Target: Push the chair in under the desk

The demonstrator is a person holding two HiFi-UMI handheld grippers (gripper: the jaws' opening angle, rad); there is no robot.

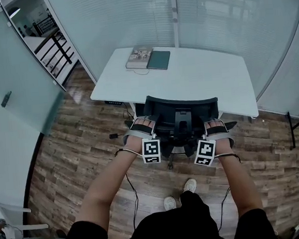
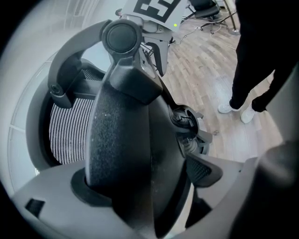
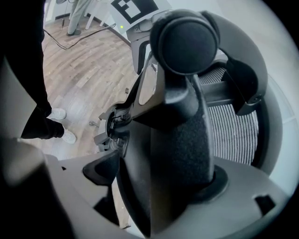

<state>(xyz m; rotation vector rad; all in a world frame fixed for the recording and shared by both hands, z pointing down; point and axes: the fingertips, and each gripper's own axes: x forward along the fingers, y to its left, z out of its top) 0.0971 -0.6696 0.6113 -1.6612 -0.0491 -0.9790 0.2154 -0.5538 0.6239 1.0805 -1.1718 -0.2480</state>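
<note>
Both tools are clamped on the chair [image 1: 182,107], left tool [image 1: 142,125] and right tool [image 1: 216,127], at the worktop's [image 1: 203,75] near edge.

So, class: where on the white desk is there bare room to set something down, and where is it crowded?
Bare: the desk right of the notebook and across its near half. Crowded: the far left corner with the book and notebook; the chair blocks the near edge's middle.

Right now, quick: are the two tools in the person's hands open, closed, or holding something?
Left tool: closed on the chair's backrest, at its left edge.
Right tool: closed on the same backrest, at its right edge.
</note>
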